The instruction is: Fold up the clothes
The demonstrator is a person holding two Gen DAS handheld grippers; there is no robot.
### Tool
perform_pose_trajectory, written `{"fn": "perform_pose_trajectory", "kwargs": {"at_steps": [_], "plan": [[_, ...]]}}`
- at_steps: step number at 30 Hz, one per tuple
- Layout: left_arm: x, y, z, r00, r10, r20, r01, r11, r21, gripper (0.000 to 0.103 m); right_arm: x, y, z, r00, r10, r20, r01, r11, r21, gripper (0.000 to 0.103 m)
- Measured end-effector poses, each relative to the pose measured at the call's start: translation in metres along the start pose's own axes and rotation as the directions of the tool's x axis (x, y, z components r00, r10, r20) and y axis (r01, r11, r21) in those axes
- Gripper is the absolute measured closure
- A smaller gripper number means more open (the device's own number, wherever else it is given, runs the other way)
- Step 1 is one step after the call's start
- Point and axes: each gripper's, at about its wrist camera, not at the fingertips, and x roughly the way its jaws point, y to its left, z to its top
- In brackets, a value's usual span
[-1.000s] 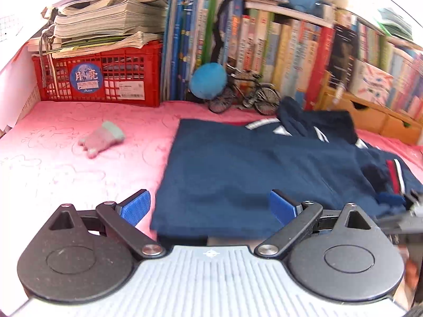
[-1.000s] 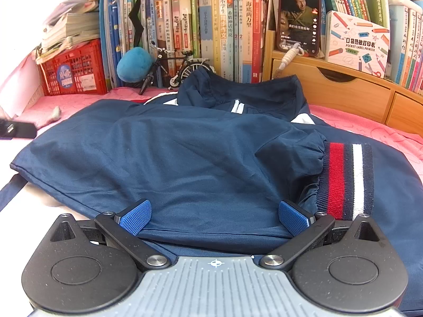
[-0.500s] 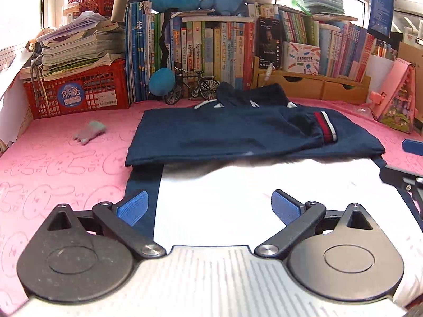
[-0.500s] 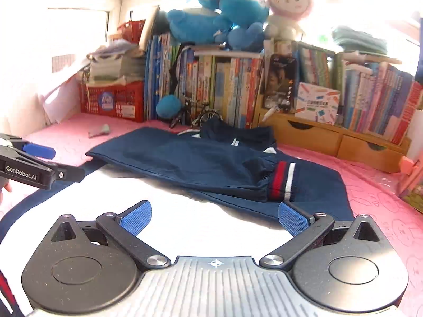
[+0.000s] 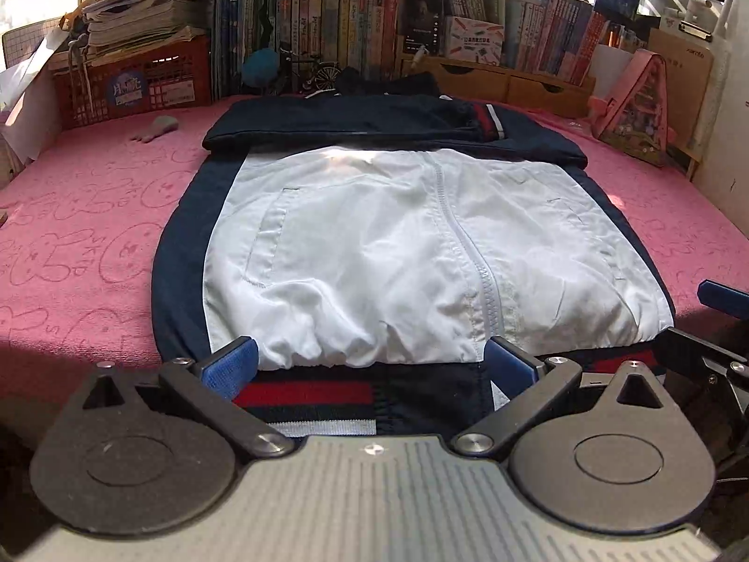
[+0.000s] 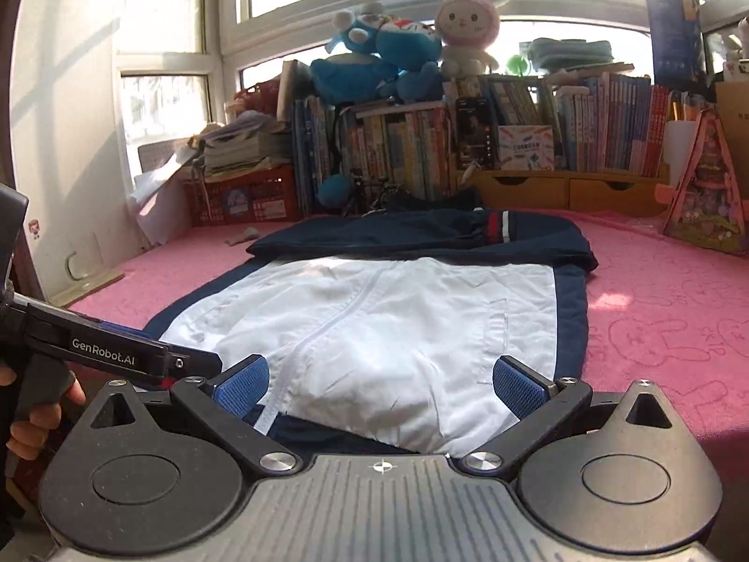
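Note:
A navy and white jacket [image 5: 374, 234] lies flat on the pink bed cover [image 5: 84, 234], its front zipper facing up. The navy sleeves are folded across its far part, with one red-and-white striped cuff [image 5: 487, 117] on top. The striped hem [image 5: 304, 393] lies nearest me. My left gripper [image 5: 370, 365] hovers over the hem near the zipper, jaws wide open and pressing on nothing. My right gripper [image 6: 381, 384] is open over the same near edge [image 6: 398, 318], further right. In the right wrist view the left gripper [image 6: 117, 351] shows at the left, held by a hand [image 6: 28, 421].
Along the back stand a red crate [image 5: 135, 89] stacked with papers, a row of books [image 5: 327, 23], wooden drawers [image 5: 491, 84] and a pink toy house [image 5: 641, 107]. A small toy [image 5: 157, 129] lies on the cover at the left. Plush toys [image 6: 388, 61] sit on the books.
Both grippers have drawn back from the folded navy sleeves to the near hem. The white front of the jacket has come into view between them and the sleeves.

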Motion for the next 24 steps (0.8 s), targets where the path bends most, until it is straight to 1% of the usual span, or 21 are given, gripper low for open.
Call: {"fn": "perform_pose_trajectory", "kwargs": {"at_steps": [1, 7, 11, 13, 20, 24], "plan": [[0.003, 0.001, 0.0, 1.0, 0.013, -0.002, -0.013, 1.0, 0.001, 0.0, -0.001, 0.001, -0.007, 1.0, -0.027, -0.008, 0.027, 1.0, -0.004, 0.0], [0.011, -0.001, -0.012, 0.999, 0.037, -0.026, -0.037, 0.999, 0.015, 0.0, -0.001, -0.007, -0.026, 0.999, -0.033, -0.006, 0.033, 0.998, 0.054, 0.0], [0.011, -0.002, -0.021, 0.999, 0.041, -0.032, -0.041, 0.999, 0.019, 0.0, 0.0, 0.001, -0.028, 0.996, -0.085, -0.005, 0.085, 0.996, -0.006, 0.0], [0.012, 0.0, -0.024, 0.998, 0.044, -0.039, -0.043, 0.999, 0.019, 0.0, 0.001, 0.005, -0.03, 0.996, -0.09, -0.014, 0.09, 0.996, -0.016, 0.0], [0.013, 0.009, -0.03, 0.997, 0.043, -0.057, -0.044, 0.999, -0.003, 0.0, 0.012, 0.0, -0.04, 0.993, -0.09, -0.081, 0.089, 0.996, -0.02, 0.0], [0.014, 0.013, -0.035, 0.996, 0.05, -0.072, -0.051, 0.999, -0.006, 0.0, 0.017, -0.013, -0.052, 0.984, -0.116, -0.135, 0.116, 0.993, -0.008, 0.0]]}}
